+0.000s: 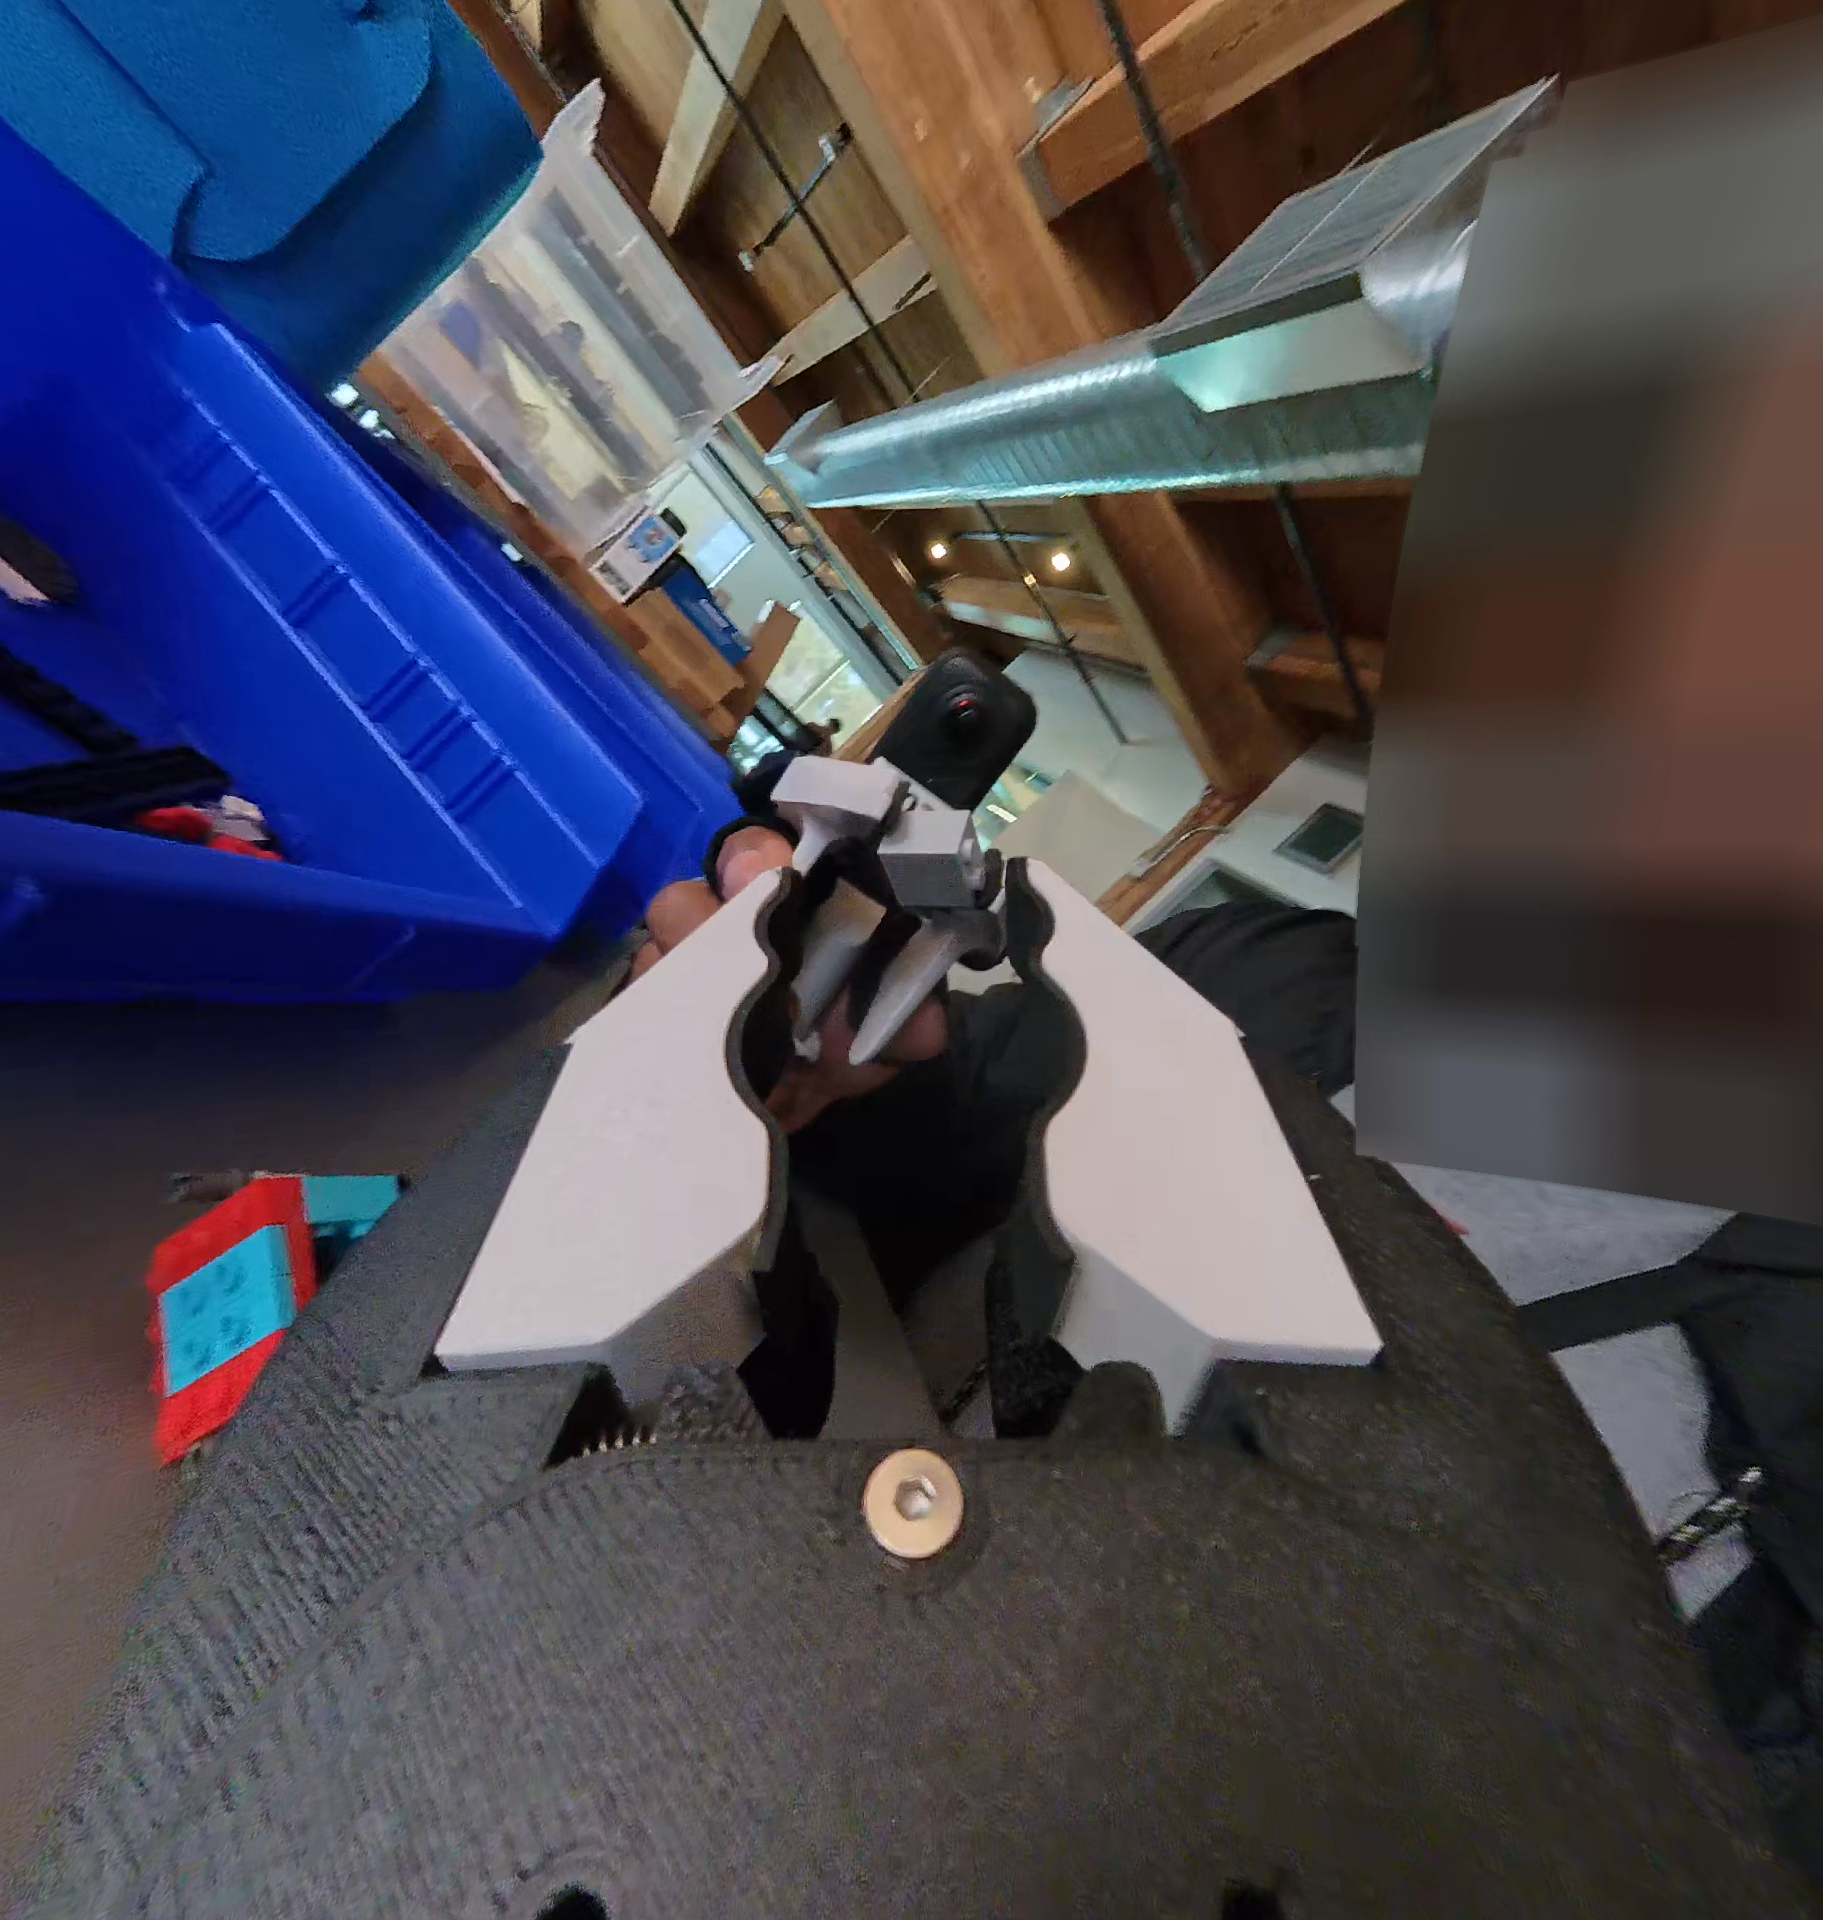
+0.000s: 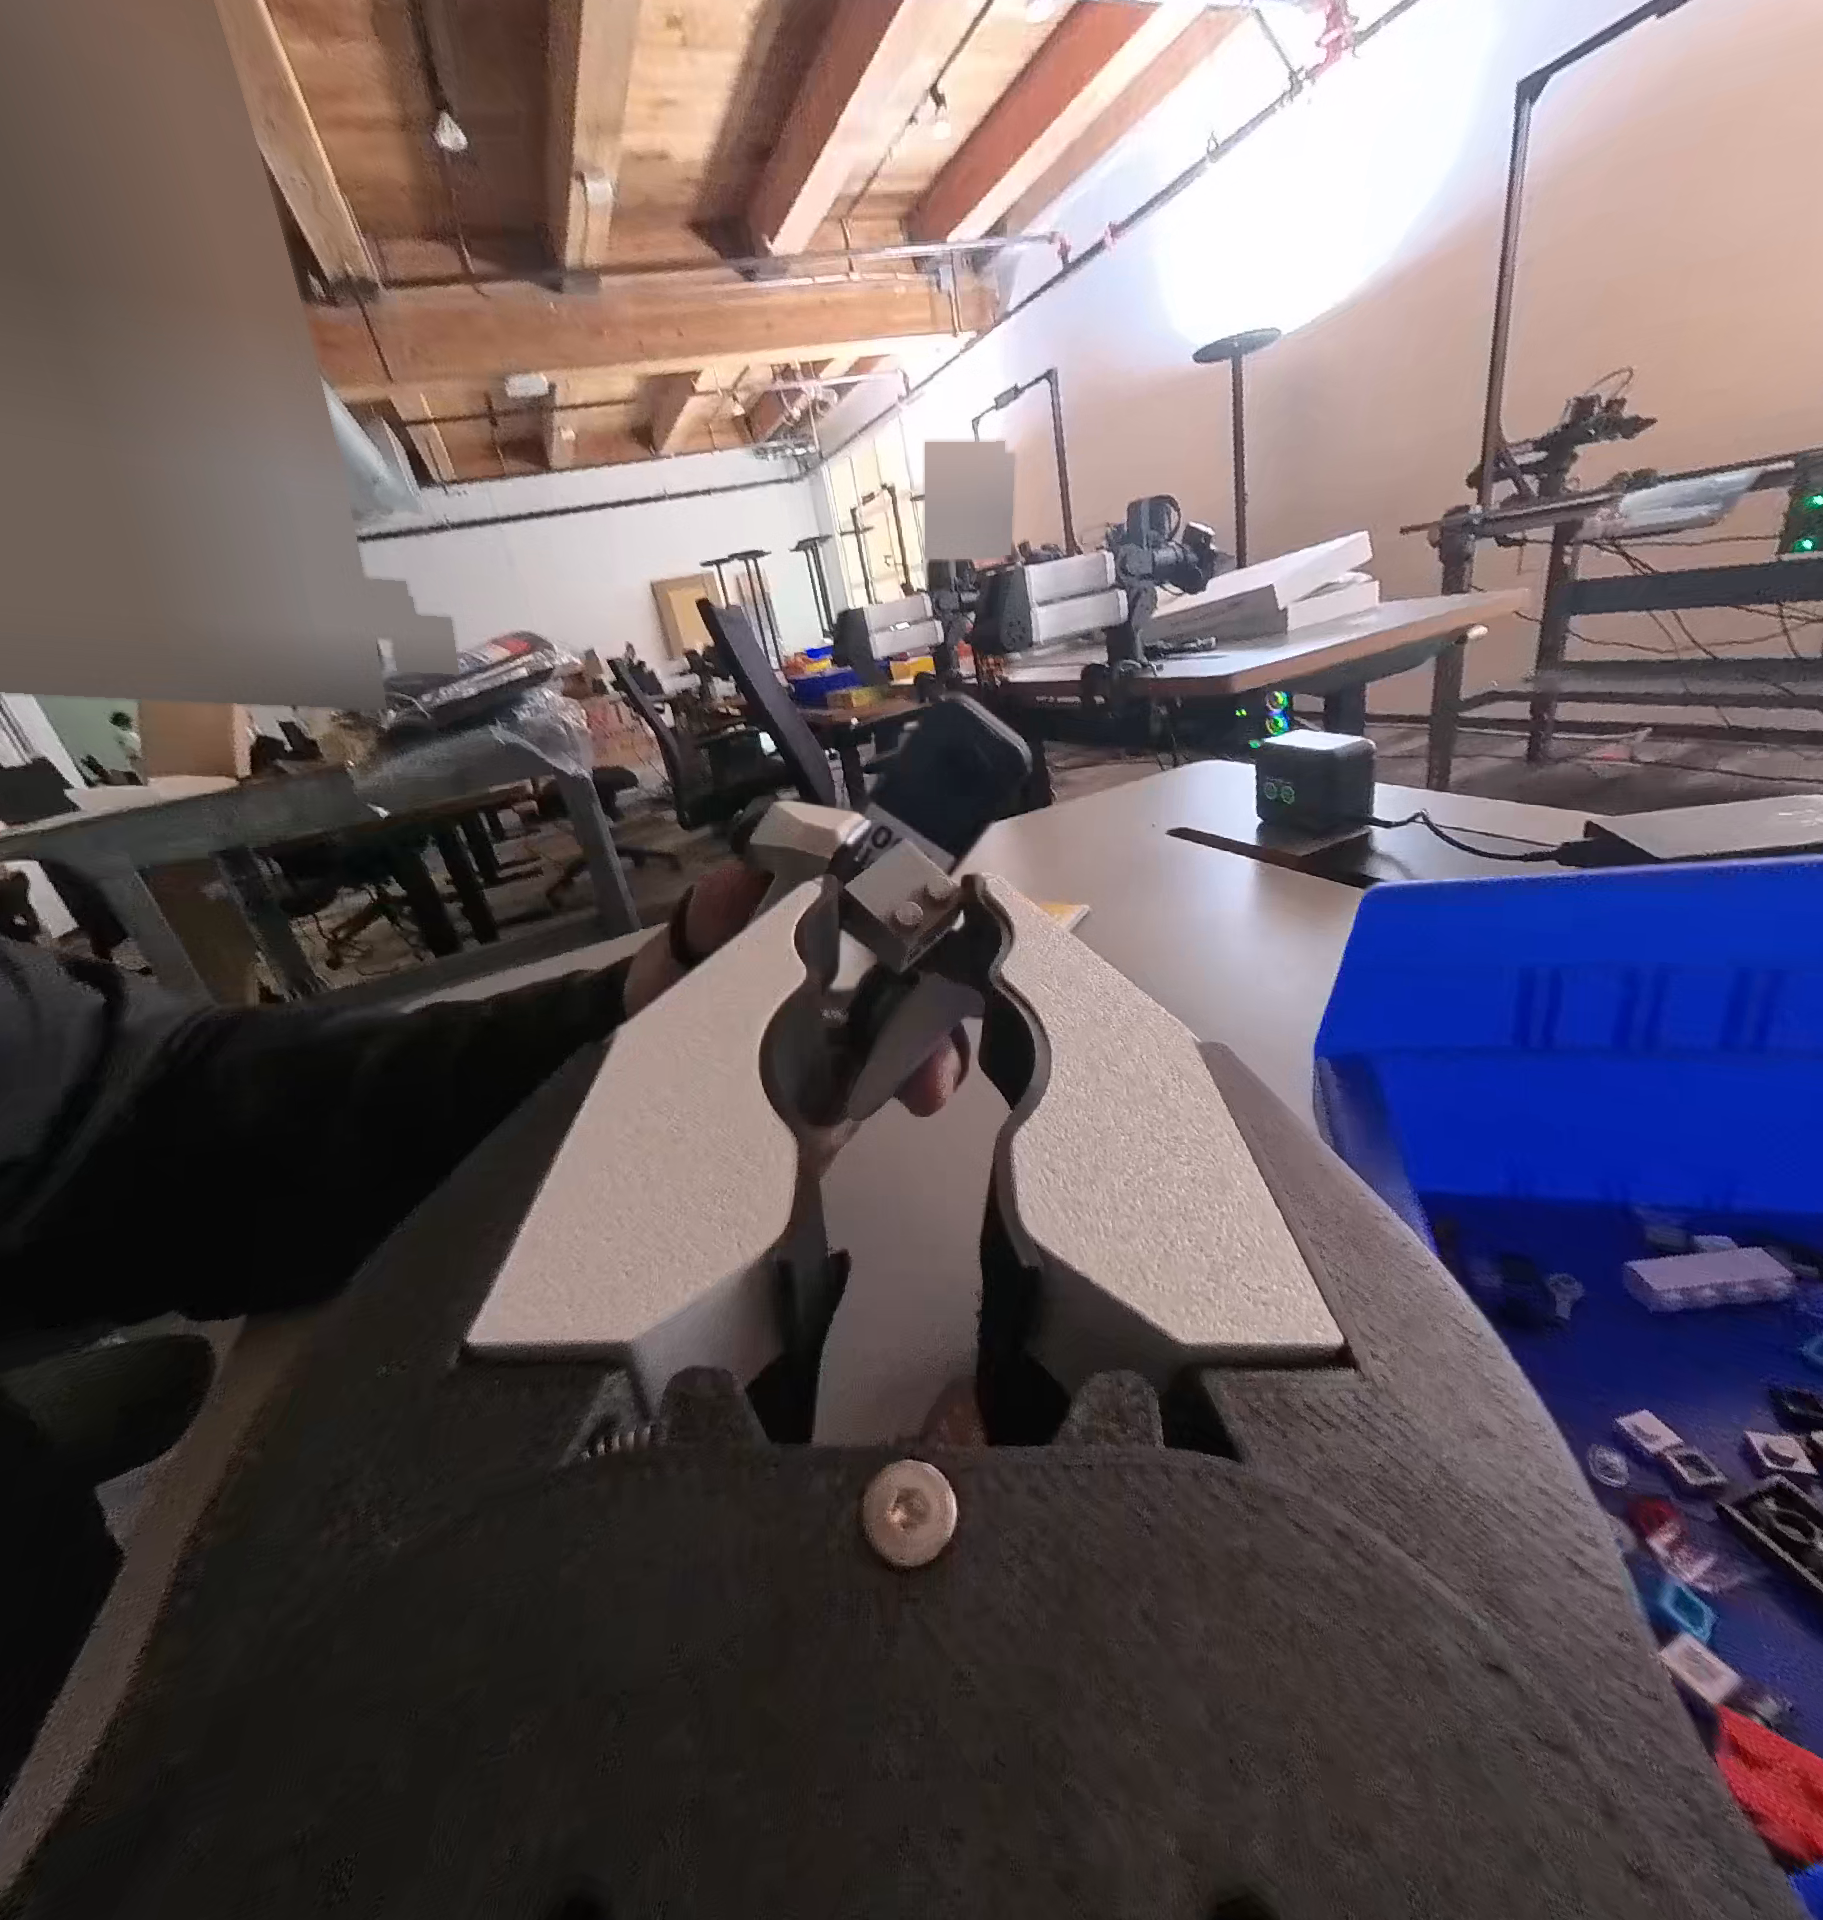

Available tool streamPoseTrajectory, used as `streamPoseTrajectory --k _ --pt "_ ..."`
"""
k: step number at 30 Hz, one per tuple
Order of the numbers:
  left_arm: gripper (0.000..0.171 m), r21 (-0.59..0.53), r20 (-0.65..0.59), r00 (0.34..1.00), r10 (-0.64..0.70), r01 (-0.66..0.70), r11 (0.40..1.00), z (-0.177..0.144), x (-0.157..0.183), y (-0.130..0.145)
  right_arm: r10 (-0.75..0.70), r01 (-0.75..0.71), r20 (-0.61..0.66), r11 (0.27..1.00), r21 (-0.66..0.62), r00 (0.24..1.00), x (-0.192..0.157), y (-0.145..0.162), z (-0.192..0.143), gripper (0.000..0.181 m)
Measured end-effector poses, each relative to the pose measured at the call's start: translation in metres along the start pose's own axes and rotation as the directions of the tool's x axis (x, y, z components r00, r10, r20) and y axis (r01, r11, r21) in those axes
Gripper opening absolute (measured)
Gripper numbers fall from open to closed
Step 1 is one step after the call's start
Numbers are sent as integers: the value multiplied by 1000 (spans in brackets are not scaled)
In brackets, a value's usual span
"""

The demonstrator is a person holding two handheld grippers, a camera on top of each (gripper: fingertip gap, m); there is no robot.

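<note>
The two grippers met tip to tip, raised above the bench (image 2: pixel 1146 883). A small grey studded brick (image 2: pixel 902 914) sat at the meeting point, at 12 o'clock in both views. The right gripper (image 2: pixel 902 940), matte grey with wavy inner edges, had its jaws clenched on the brick. The left gripper (image 1: pixel 896 894) grasped it likewise. A blue bin (image 2: pixel 1613 1039) stood at 3 o'clock.

Each gripper had two pale grey fingers (image 1: pixel 668 1164) with wavy black inner edges, set in a rough black printed body (image 1: pixel 886 1683) fastened by one silver screw (image 1: pixel 912 1502). The far gripper (image 2: pixel 886 935) carried a black camera (image 2: pixel 954 774). The person wore a dark long sleeve (image 2: pixel 294 1122).
</note>
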State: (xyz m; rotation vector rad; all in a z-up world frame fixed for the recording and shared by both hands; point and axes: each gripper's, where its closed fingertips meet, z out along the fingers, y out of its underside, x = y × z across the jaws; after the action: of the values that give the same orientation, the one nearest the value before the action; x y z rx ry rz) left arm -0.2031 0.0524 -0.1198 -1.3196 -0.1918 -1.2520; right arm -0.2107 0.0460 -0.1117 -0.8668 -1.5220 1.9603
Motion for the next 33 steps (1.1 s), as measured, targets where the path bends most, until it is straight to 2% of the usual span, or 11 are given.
streamPoseTrajectory --k 12,16,23,29,33 --pt "30 20 -128 989 -77 80 997 10 14 5 -34 32 43 998 45 998 -9 -3 -1 25" --pt "19 32 -128 991 -47 52 998 10 15 4 -52 51 36 998 47 998 -9 -2 -1 25" --pt "18 35 -138 990 -15 20 999 10 19 4 -66 63 54 996 68 996 -13 -6 -2 25" --pt "18 19 -57 988 143 -142 990 11 19 3 -80 76 64 996 55 995 -14 -6 -2 25" --pt "18 -37 76 934 350 -349 937 9 13 1 -72 71 50 997 23 996 -8 -5 -2 34"
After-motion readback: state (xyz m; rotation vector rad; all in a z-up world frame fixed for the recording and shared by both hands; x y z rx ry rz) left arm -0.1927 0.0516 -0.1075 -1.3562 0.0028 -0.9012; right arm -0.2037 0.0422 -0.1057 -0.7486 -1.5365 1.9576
